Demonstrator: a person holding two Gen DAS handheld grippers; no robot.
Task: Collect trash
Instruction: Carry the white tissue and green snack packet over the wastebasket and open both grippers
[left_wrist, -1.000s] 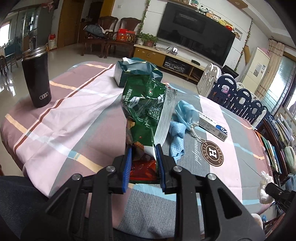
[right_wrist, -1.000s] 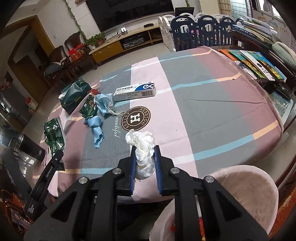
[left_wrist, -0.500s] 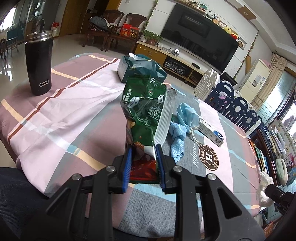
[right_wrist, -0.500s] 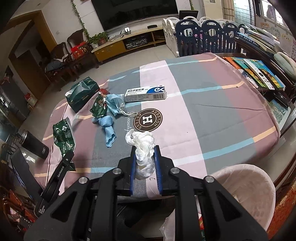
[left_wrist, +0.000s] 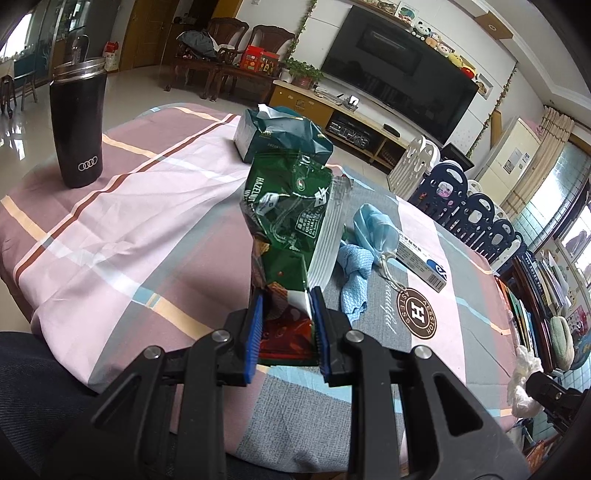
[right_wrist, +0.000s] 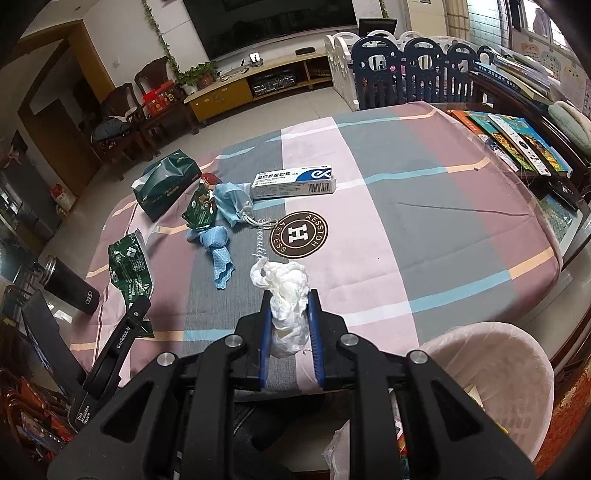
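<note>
My right claw clamps the crumpled tissue above the table edge, my left claw pinches the green wrapper, and either flimsy piece could slip short of the lined bin.

Pink, grey and mauve plaid tablecloth with pale-blue stripes; glossy green snack wrapper; white crumpled tissue; black tumbler; light-blue cloth.
</note>
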